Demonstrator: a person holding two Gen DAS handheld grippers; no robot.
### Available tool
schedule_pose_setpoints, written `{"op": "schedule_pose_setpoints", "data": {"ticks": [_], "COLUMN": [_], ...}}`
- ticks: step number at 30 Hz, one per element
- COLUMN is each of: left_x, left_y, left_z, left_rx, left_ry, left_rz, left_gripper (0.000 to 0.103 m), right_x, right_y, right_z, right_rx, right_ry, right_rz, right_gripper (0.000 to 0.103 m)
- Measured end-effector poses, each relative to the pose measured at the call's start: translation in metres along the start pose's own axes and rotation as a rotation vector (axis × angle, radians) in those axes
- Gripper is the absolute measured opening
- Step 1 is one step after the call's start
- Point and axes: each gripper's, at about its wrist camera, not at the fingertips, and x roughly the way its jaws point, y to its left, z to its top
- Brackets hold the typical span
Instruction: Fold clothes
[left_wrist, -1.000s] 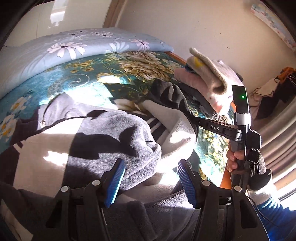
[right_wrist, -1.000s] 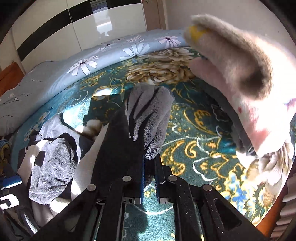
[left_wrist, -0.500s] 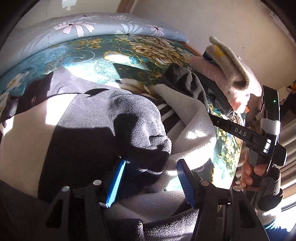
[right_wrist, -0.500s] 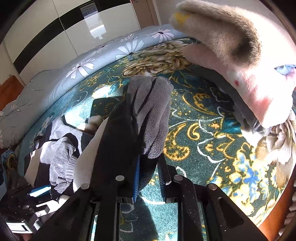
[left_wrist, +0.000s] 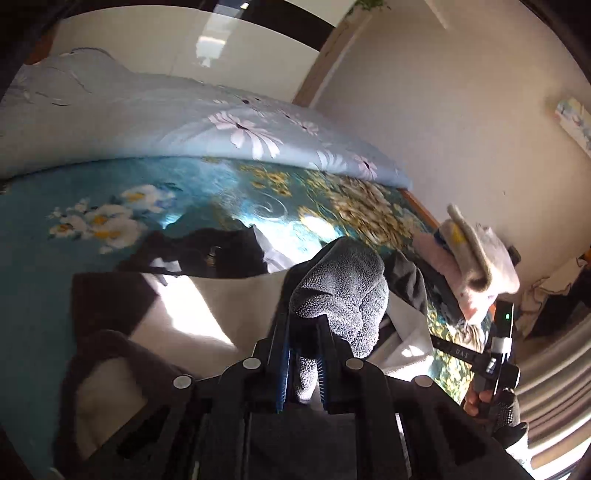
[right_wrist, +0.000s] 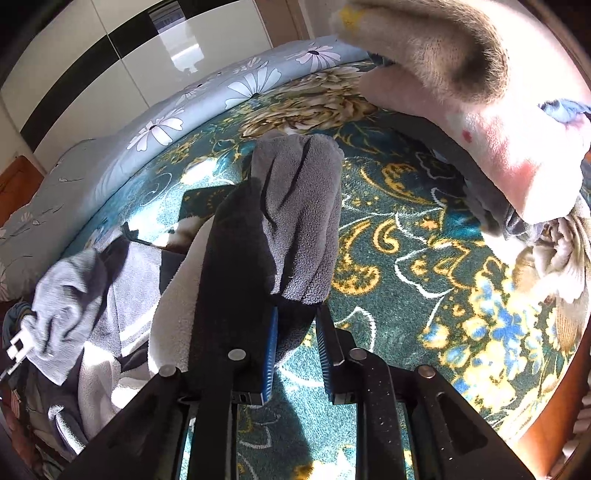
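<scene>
Left wrist view: my left gripper (left_wrist: 303, 363) is closing, its blue pads (left_wrist: 283, 365) pressing a bunched wad of the fleece (left_wrist: 341, 295) between them. The fleece is a plush garment in dark grey, with a cream panel (left_wrist: 207, 314) lit by sun and a black section beyond it. It lies spread over the teal floral bedspread (left_wrist: 110, 206), and the pinched fold stands up above the pads. At the right edge my right hand (left_wrist: 498, 402), in a dark glove, grips its tool.

Right wrist view: my right gripper (right_wrist: 295, 343) has its fingers slightly apart around a thick roll of the same fleece (right_wrist: 299, 210); the roll fills the gap and the pads bear on it. The roll runs away from the gripper, grey on top, black in shadow on its left. A folded stack (right_wrist: 509, 147) of pink and beige clothes lies near, to the right.
</scene>
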Motion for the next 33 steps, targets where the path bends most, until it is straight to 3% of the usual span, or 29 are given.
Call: {"op": "schedule_pose_setpoints", "data": {"ticks": [2, 4, 6, 9, 11, 15, 19, 21, 22, 23, 28, 33], "left_x": [-0.034, -0.07, -0.103, -0.139, -0.147, -0.136, -0.106, -0.084, -0.073, -0.062, -0.017, 0.017], "left_y": [0.043, 0.089, 0.136, 0.194, 0.208, 0.192, 0.168, 0.157, 0.153, 0.15, 0.141, 0.137], "left_z": [0.007, 0.002, -0.011, -0.04, -0.058, -0.071, -0.051, -0.037, -0.031, -0.027, -0.011, -0.004], "left_rx": [-0.092, -0.182, -0.288, -0.453, -0.496, -0.474, -0.441, -0.446, -0.452, -0.466, -0.567, -0.626], "left_ry": [-0.069, -0.158, -0.227, -0.252, -0.232, -0.197, -0.178, -0.143, -0.122, -0.1, 0.011, 0.118], "left_rz": [0.038, 0.151, 0.252, 0.327, 0.34, 0.293, 0.161, 0.08, 0.054, 0.032, -0.098, -0.118], "left_gripper": [0.014, 0.006, 0.006, 0.003, 0.003, 0.003, 0.011, 0.035, 0.057, 0.068, 0.071, 0.071], "right_x": [0.003, 0.005, 0.009, 0.013, 0.014, 0.016, 0.015, 0.013, 0.012, 0.011, 0.009, 0.009], "right_y": [-0.001, -0.002, -0.002, -0.003, -0.003, 0.0, 0.001, 0.001, 0.0, 0.0, -0.002, 0.0], "right_z": [-0.001, -0.003, -0.004, -0.005, -0.005, -0.005, -0.006, -0.006, -0.007, -0.008, -0.011, -0.012], "right_rx": [0.003, 0.006, 0.008, 0.008, 0.007, 0.0, 0.0, 0.001, 0.001, 0.002, 0.014, 0.016], "right_ry": [0.007, 0.014, 0.024, 0.03, 0.032, 0.029, 0.028, 0.03, 0.03, 0.03, 0.03, 0.03], "right_rz": [0.002, 0.005, 0.007, 0.008, 0.007, -0.005, -0.009, -0.005, -0.004, -0.003, 0.004, 0.007], "right_gripper": [0.021, 0.022, 0.022, 0.022, 0.022, 0.023, 0.024, 0.024, 0.024, 0.024, 0.026, 0.027]}}
